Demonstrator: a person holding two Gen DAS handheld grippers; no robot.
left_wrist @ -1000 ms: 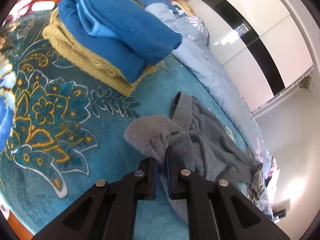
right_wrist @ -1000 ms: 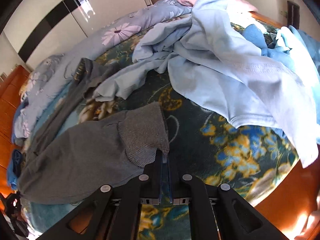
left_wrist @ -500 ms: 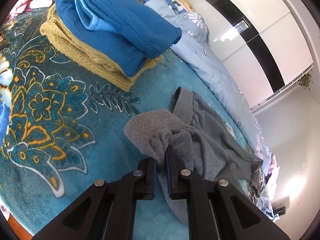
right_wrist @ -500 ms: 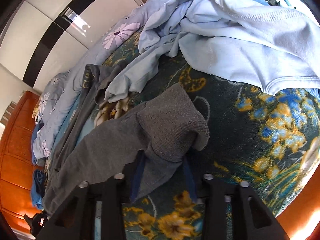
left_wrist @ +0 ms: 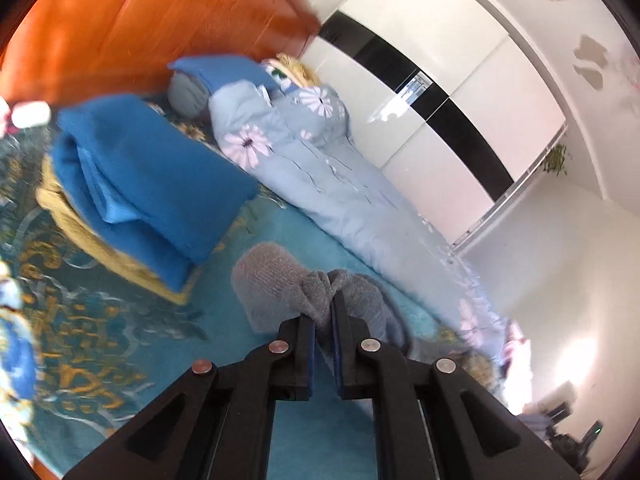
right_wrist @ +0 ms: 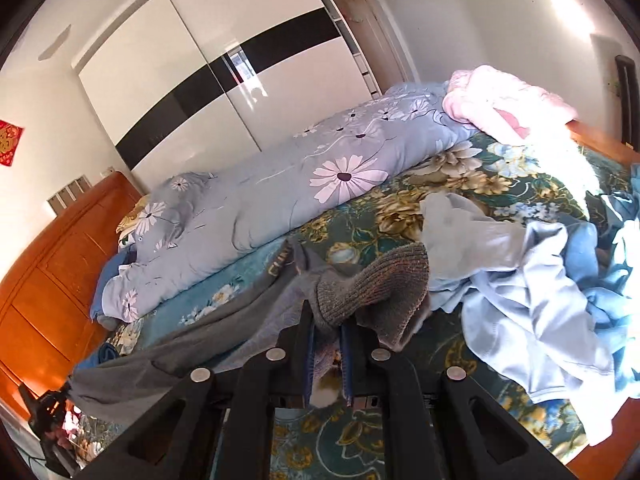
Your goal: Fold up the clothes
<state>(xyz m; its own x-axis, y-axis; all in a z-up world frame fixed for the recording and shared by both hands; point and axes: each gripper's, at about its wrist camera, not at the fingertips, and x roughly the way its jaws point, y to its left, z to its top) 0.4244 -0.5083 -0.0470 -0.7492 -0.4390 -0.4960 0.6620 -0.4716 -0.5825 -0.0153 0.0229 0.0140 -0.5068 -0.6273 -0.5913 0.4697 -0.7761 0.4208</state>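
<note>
The left gripper [left_wrist: 323, 312] is pinched tight on one knit cuff of the gray pants [left_wrist: 276, 280]. The right gripper [right_wrist: 327, 322] has the other cuff [right_wrist: 376, 284] between its jaws, and they are closing on it, squeezing the knit. The pants are partly lifted off the bed, and the rest trails away across the blanket [right_wrist: 460, 176].

I think this step is lifting both leg ends to lay the pants out for a fold. To do it well, both cuffs should go up together, at the same height, so the cloth hangs flat and does not twist. The right side should be squeezed all the way before pulling hard, or the cuff may slip out. Lift slowly so the far end does not drag the other clothes.

Going from left to right, the left view shows a neat stack: a folded blue fleece [left_wrist: 152, 184] on top of a yellow knit [left_wrist: 72, 224], by the wooden headboard [left_wrist: 140, 20]. The right view does not show that. The right view shows the long gray legs stretching away, the flowered quilt [right_wrist: 280, 200], and a messy heap of light blue clothes [right_wrist: 532, 280] not folded yet.
</note>
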